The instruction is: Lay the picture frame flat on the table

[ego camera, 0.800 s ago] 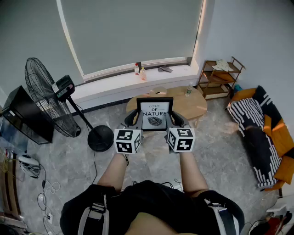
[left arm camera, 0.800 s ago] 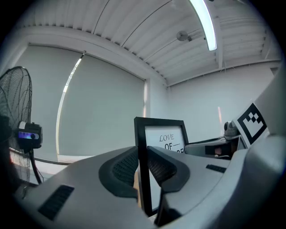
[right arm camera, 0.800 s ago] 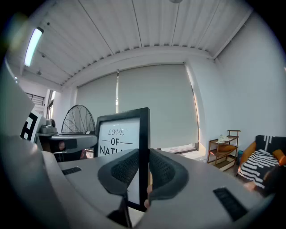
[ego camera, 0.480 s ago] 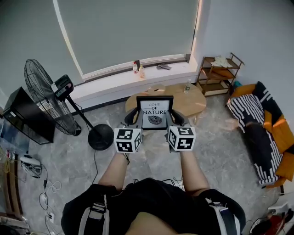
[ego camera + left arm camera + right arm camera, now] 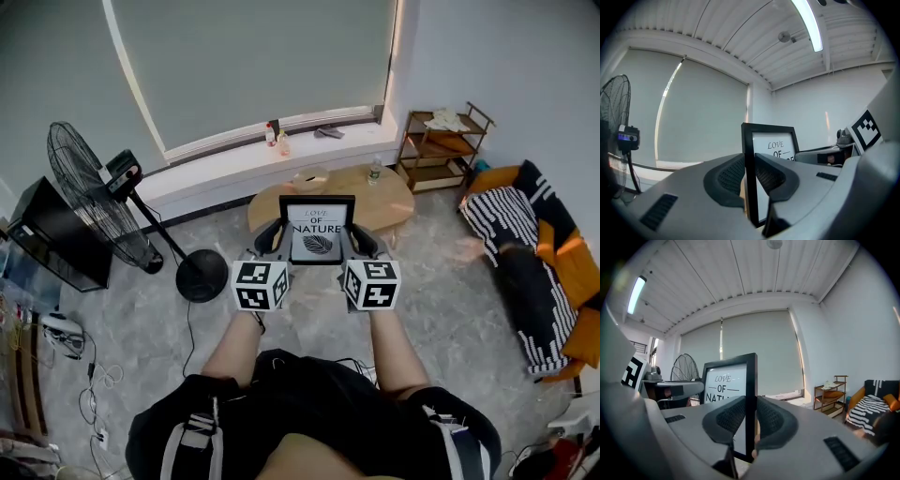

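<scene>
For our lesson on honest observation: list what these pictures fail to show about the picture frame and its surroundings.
- Back of the picture frame: faces away in every view.
- Frame's lower print: left gripper view, covered by a jaw.
- Window-sill items: head view, too small to identify.
- Table: head view, partly behind the frame.

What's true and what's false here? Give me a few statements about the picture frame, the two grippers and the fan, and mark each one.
1. The left gripper is shut on the left edge of the picture frame. True.
2. The picture frame lies flat on the table. False: it is held upright between the two grippers, not set down.
3. The right gripper is empty. False: its jaws clamp the frame's right edge.
4. A standing fan is on the person's left. True.
</scene>
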{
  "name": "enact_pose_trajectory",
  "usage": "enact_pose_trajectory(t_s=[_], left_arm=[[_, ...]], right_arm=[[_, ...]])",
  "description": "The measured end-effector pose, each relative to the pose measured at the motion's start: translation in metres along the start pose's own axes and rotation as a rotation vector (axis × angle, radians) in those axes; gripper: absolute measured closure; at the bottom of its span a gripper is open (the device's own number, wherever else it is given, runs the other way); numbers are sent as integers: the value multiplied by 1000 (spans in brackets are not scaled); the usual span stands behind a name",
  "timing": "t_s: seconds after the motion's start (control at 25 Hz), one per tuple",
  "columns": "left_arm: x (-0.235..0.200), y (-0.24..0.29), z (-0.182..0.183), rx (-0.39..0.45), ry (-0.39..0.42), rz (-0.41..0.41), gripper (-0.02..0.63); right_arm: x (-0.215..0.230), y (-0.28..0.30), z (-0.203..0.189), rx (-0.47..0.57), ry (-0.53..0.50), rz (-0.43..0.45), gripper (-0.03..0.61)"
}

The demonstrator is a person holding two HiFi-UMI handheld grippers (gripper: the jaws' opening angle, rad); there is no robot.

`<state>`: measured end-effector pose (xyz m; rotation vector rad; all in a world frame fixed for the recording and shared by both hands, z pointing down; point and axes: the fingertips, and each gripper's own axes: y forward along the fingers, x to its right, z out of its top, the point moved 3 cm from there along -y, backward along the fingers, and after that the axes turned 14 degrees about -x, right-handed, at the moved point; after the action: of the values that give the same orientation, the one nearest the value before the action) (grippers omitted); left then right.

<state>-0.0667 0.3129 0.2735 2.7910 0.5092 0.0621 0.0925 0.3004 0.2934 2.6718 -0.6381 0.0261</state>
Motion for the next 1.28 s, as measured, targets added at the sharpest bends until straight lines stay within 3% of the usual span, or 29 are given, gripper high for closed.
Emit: enact_pose_trajectory(t_s=[0.28, 0.72, 0.96, 1.28], left_arm=[[25, 22, 2, -14, -5, -31, 534], [2, 93, 7, -6, -18, -60, 534], [-37, 159, 29, -15, -29, -77, 534], [-121, 262, 70, -22, -38, -103, 534]], right_arm=[[33, -4, -3, -7, 9, -18, 488], [67, 56, 6, -8, 15, -48, 488], [89, 123, 39, -22, 15, -58, 488], [109, 246, 97, -42, 24, -62, 488]])
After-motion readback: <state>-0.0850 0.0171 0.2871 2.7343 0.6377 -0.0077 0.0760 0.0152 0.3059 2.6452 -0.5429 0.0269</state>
